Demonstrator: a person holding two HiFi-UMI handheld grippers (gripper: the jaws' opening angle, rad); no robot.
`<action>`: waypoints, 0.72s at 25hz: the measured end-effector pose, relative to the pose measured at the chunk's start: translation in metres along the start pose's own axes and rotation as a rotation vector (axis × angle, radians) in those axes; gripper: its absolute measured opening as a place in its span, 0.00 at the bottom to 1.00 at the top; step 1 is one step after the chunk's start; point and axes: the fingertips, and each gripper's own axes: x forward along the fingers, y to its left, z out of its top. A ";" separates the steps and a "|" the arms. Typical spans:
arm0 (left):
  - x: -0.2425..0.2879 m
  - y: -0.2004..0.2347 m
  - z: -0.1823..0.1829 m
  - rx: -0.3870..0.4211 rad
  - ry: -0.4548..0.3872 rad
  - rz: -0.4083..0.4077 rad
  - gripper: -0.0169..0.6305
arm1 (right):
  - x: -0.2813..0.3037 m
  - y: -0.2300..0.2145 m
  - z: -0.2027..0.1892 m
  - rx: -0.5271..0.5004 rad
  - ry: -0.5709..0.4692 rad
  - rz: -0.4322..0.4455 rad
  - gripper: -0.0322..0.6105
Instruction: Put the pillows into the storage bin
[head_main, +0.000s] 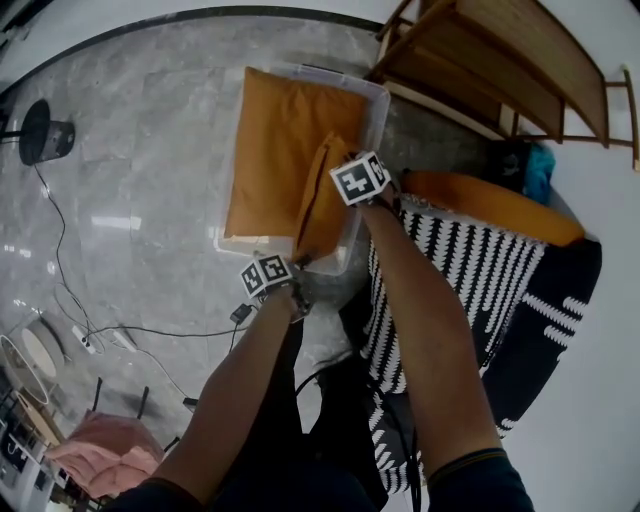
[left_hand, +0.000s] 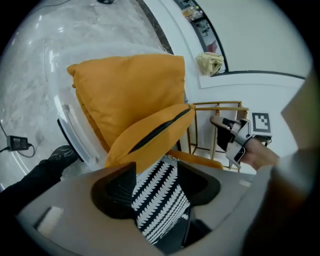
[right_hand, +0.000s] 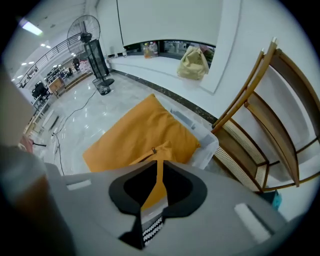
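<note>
A clear storage bin (head_main: 376, 97) stands on the marble floor with one orange pillow (head_main: 280, 150) lying flat in it. A second orange pillow (head_main: 325, 195) stands on edge along the bin's right side. My right gripper (head_main: 360, 180) is shut on its upper edge, and a thin fold of orange cloth (right_hand: 156, 187) runs between the jaws. My left gripper (head_main: 268, 275) is at that pillow's lower end with its jaws open. In the left gripper view the pillow (left_hand: 150, 132) lies just beyond the left gripper (left_hand: 156, 170), with only striped cloth behind the gap. A third orange pillow (head_main: 490, 205) lies on the right.
A black-and-white patterned blanket (head_main: 470, 270) lies right of the bin under the third pillow. A wooden rack (head_main: 500, 60) stands behind the bin. A fan's base (head_main: 45, 132) and cables (head_main: 150, 330) are on the floor to the left. The person's legs are below.
</note>
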 end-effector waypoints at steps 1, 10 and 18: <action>-0.002 -0.010 0.005 0.014 -0.006 -0.016 0.41 | -0.008 -0.006 0.003 0.011 -0.019 -0.015 0.09; -0.065 -0.151 0.073 0.302 -0.094 -0.215 0.32 | -0.121 -0.022 0.004 0.191 -0.205 -0.006 0.09; -0.189 -0.310 0.054 0.668 -0.171 -0.420 0.30 | -0.321 -0.013 0.024 0.357 -0.601 0.065 0.09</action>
